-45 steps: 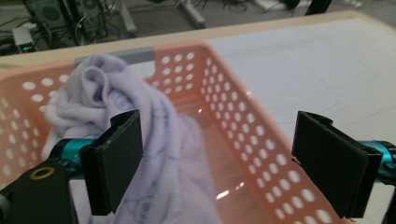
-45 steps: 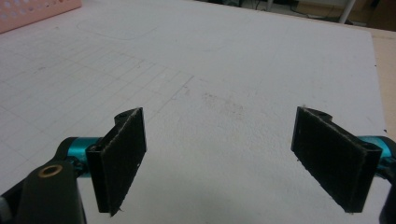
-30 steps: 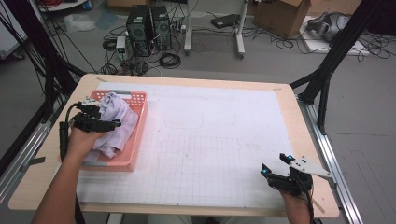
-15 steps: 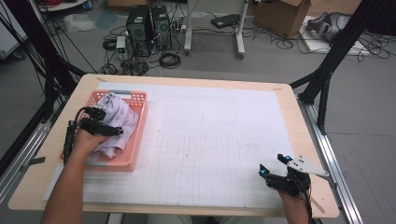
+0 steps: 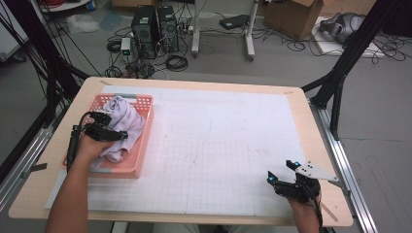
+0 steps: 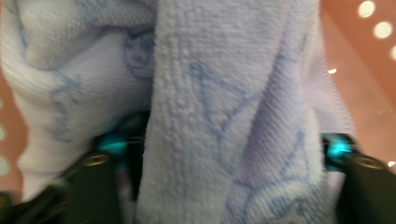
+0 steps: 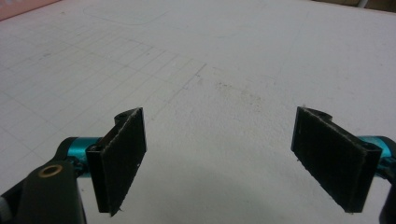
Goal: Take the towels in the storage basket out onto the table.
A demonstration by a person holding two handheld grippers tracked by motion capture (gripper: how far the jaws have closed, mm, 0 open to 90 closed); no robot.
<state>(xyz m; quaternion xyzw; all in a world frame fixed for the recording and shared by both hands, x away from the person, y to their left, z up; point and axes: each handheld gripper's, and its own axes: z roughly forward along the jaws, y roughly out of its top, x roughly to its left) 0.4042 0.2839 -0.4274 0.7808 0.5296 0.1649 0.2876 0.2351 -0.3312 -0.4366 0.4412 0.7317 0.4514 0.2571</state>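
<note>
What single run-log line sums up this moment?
left gripper: jaws just closing around towel in basket | right gripper: open, above mat

A crumpled pale lilac towel (image 5: pixel 122 127) with blue line drawings lies heaped in the pink perforated basket (image 5: pixel 144 141) at the tabletop's left side.

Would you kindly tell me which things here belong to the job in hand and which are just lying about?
In the job:
- towel, which the left tongs have just been closing on
- pink basket holding it

Lying about:
- computer towers on the floor
- cardboard box
- right tongs, open over the mat
</note>
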